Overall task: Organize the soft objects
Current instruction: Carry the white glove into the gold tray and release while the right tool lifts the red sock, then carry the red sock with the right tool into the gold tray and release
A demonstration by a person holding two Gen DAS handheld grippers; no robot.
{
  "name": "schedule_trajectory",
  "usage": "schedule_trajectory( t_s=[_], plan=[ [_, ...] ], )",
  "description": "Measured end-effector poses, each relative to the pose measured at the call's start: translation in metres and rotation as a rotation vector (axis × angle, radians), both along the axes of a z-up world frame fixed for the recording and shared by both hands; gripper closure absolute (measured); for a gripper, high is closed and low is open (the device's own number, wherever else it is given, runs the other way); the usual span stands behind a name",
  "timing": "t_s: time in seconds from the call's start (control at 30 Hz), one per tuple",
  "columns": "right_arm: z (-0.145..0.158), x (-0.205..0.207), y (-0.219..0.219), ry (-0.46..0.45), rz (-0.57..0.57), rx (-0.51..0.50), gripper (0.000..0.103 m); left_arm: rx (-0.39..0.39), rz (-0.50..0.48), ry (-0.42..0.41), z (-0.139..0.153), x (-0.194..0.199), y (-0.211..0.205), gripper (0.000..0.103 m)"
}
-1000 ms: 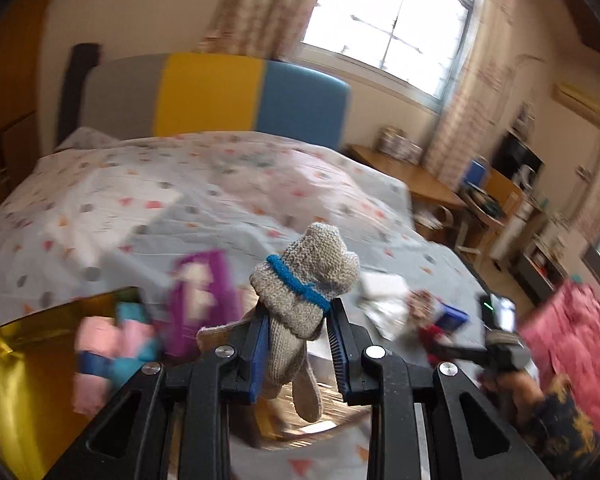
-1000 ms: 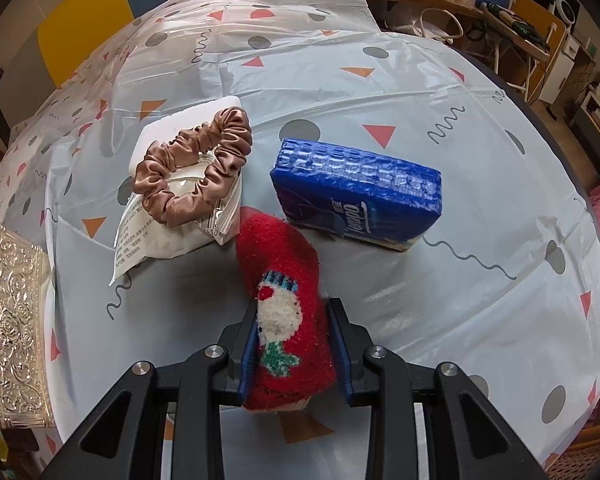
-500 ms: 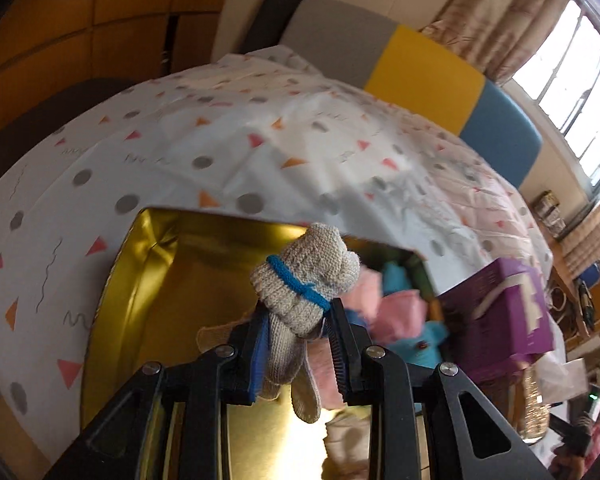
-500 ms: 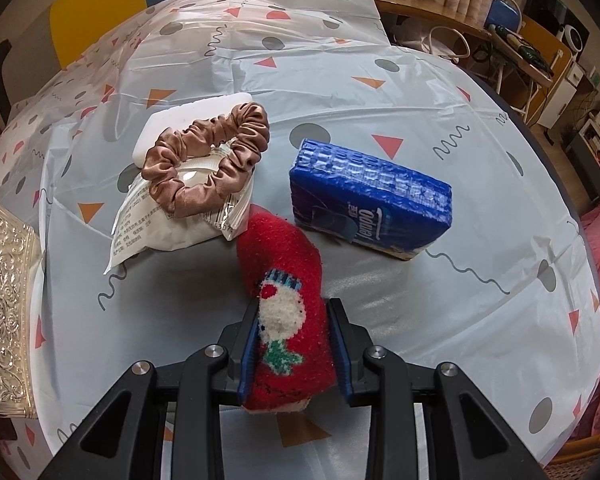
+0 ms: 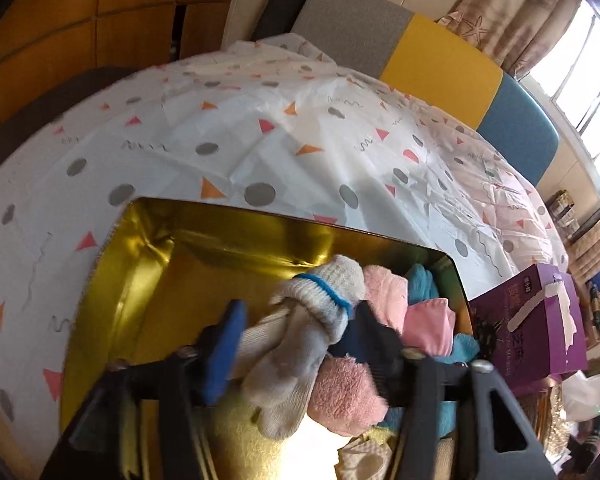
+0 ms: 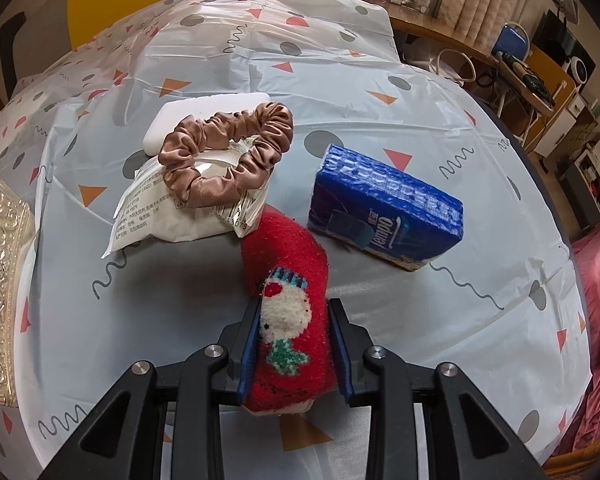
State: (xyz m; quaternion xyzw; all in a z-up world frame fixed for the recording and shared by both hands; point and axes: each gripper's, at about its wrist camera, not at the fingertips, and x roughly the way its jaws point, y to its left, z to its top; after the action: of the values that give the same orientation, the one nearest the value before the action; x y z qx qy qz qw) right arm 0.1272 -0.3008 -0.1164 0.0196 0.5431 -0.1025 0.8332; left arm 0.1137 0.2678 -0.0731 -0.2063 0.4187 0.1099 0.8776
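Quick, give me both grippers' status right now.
Left gripper: jaws opening, letting the grey sock go over the gold tin.
Right gripper: shut on the red sock.

Purple box (image 5: 534, 328) beside tin; blue tissue pack (image 6: 384, 208) — patterned bedcover (image 6: 340, 60).

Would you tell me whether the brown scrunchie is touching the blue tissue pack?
Apart. The right wrist view shows bare tablecloth between the scrunchie and the tissue pack.
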Motion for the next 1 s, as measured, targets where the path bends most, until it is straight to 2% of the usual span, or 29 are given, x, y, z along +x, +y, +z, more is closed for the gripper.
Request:
schedule_trajectory(
  t_s=[0.2,0.4,0.53,0.83,1.0],
  plan=[
    [-0.001,0.001,0.002,0.001,0.009,-0.012,0.072,0.082,-0.017,-0.007,0.009,-0.034,-0.018,0.038],
    [-0.001,0.001,0.003,0.002,0.01,-0.012,0.072,0.131,-0.026,-0.033,0.016,-0.068,-0.03,0.038],
    [0.0,0.001,0.004,0.007,0.016,-0.005,0.072,0.169,-0.033,-0.051,0.02,-0.089,-0.038,0.033],
    [0.002,-0.003,0.014,0.048,0.066,0.135,0.073,0.232,-0.056,-0.065,0.025,-0.115,-0.047,0.033],
    [0.003,-0.008,0.028,0.09,0.1,0.15,0.073,0.229,-0.059,-0.072,0.027,-0.121,-0.046,0.033]
  ],
)
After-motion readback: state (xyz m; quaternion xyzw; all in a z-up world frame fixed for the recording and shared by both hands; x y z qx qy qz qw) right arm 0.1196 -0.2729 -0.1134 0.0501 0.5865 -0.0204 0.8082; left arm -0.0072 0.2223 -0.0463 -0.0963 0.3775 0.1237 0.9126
